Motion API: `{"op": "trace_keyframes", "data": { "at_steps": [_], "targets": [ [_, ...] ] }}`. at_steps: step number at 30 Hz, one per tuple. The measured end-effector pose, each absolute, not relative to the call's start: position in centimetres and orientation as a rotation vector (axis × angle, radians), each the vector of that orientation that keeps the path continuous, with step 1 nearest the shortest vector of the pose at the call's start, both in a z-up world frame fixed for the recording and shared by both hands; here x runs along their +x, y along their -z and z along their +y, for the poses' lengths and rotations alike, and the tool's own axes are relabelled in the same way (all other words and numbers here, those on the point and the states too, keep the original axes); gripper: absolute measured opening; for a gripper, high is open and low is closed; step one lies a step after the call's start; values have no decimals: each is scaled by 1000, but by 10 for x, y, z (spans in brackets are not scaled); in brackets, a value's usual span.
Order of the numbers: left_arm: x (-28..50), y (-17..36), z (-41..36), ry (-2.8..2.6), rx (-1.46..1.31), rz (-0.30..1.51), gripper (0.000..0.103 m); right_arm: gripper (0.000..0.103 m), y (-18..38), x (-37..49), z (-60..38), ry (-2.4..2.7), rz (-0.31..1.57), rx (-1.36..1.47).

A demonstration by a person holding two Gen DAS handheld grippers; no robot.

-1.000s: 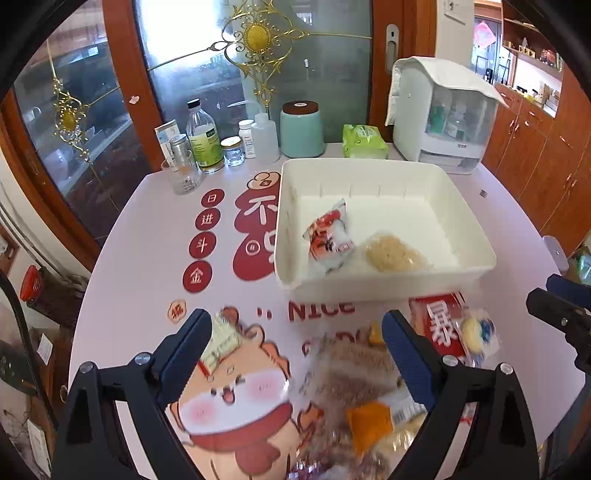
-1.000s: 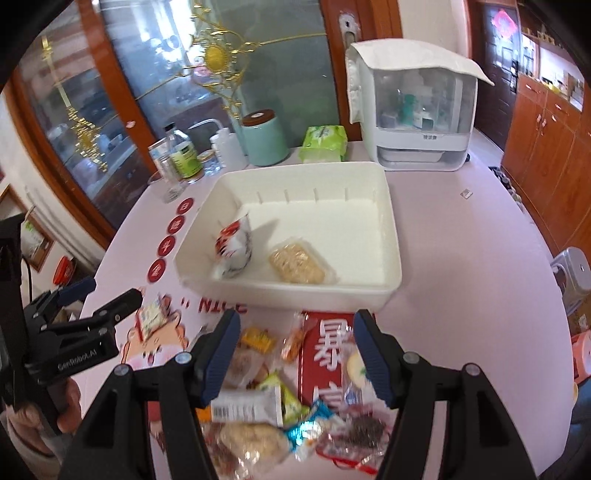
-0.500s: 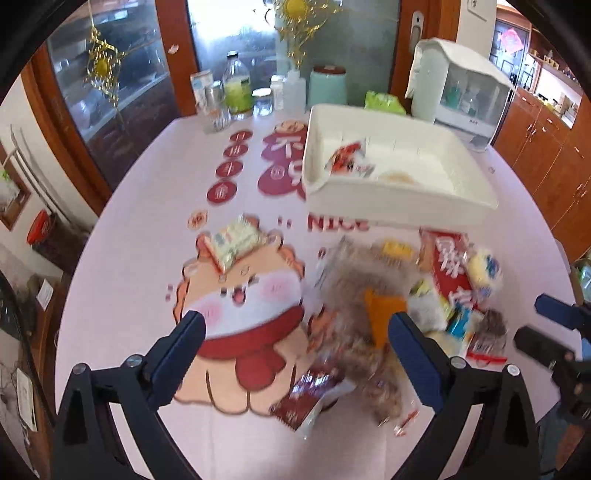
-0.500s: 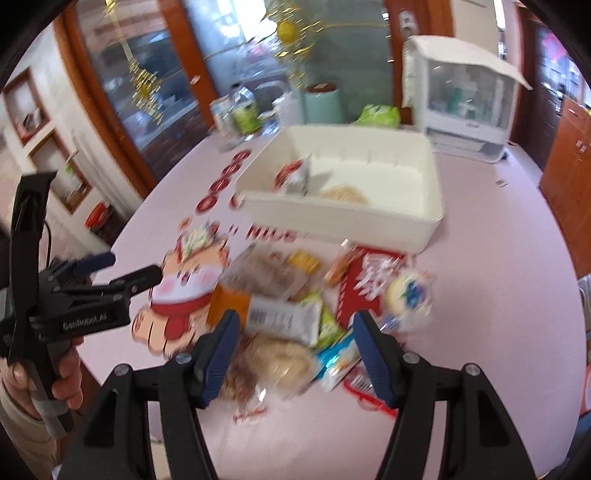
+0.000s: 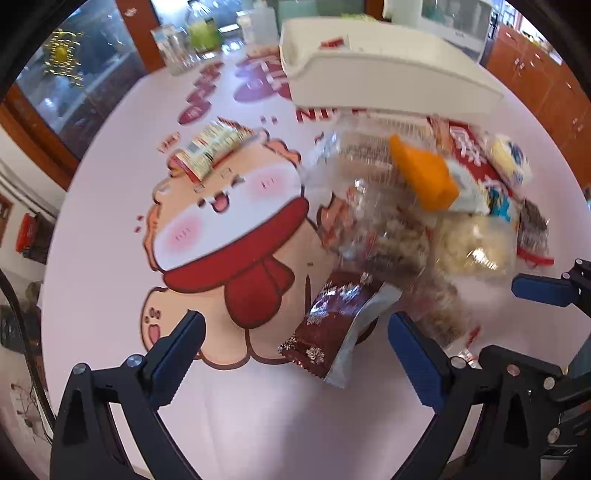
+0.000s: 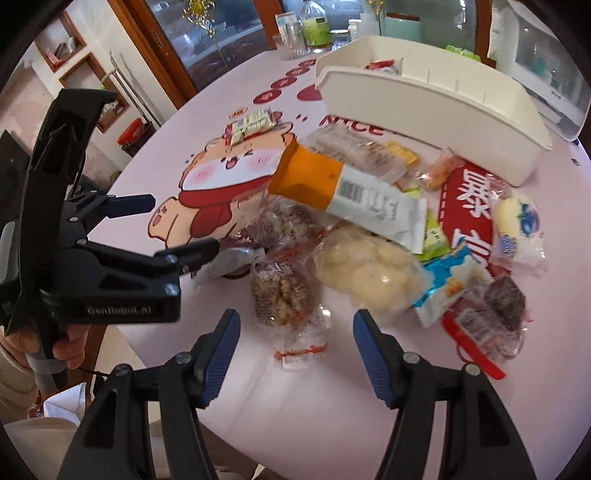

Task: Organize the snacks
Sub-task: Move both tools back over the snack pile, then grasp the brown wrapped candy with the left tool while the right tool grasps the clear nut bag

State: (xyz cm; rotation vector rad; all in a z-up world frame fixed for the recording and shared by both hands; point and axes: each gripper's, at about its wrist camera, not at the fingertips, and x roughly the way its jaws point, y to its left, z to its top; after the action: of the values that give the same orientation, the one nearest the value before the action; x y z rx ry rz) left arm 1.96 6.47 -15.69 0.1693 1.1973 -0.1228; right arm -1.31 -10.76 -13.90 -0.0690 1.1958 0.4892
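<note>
A pile of snack packets lies on the pink table in front of a white bin [image 5: 388, 74] [image 6: 436, 107]. My left gripper [image 5: 295, 343] is open and empty, low over the table, with a dark red snowflake packet [image 5: 340, 325] between its fingers. My right gripper [image 6: 295, 343] is open and empty, just in front of a clear packet of brown nut clusters [image 6: 284, 291]. An orange and white packet [image 6: 343, 192] lies on top of the pile. A small green-striped packet [image 5: 210, 147] lies apart to the left. The left gripper also shows in the right wrist view [image 6: 166, 229].
Bottles and jars [image 6: 310, 29] stand at the table's far side, with a white appliance [image 6: 539, 55] behind the bin. A large red packet [image 6: 469, 206] and a yellow round snack [image 6: 517, 225] lie at the right. The table's near edge is close below both grippers.
Both grippers have pulled back from the bin and dropped low toward the near side of the snack pile. Both stay open. The snacks have not moved.
</note>
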Motion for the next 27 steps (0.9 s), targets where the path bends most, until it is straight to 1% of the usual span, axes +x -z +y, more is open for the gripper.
{"op": "trace_keyframes", "data": {
  "at_steps": [6, 10, 16, 18, 20, 21, 22, 23, 24, 25, 27],
  "targets": [
    [30, 173, 72, 197, 177, 1247, 99, 64, 166, -14, -85, -442, 1246, -87],
    [34, 182, 70, 251, 196, 1270, 98, 64, 178, -10, -78, -368, 1246, -98],
    [44, 199, 71, 298, 170, 1315, 87, 64, 188, -1, -71, -290, 1214, -113],
    [45, 200, 71, 301, 186, 1302, 85, 63, 190, 1, -67, -274, 1188, -133],
    [46, 200, 67, 310, 212, 1290, 79, 60, 192, 0, -62, -271, 1164, -147],
    [45, 198, 65, 317, 225, 1280, 71, 59, 193, 2, -60, -269, 1158, -150],
    [44, 197, 63, 328, 230, 1271, 59, 58, 193, 1, -60, -266, 1154, -150],
    [43, 194, 62, 340, 235, 1258, 50, 57, 193, 0, -59, -262, 1150, -147],
    [43, 194, 59, 344, 237, 1252, 37, 56, 193, 0, -59, -258, 1148, -145],
    [43, 194, 59, 348, 232, 1257, 37, 44, 191, -2, -59, -257, 1142, -141],
    [44, 194, 60, 345, 216, 1252, 35, 44, 190, -2, -59, -260, 1155, -124]
  ]
}}
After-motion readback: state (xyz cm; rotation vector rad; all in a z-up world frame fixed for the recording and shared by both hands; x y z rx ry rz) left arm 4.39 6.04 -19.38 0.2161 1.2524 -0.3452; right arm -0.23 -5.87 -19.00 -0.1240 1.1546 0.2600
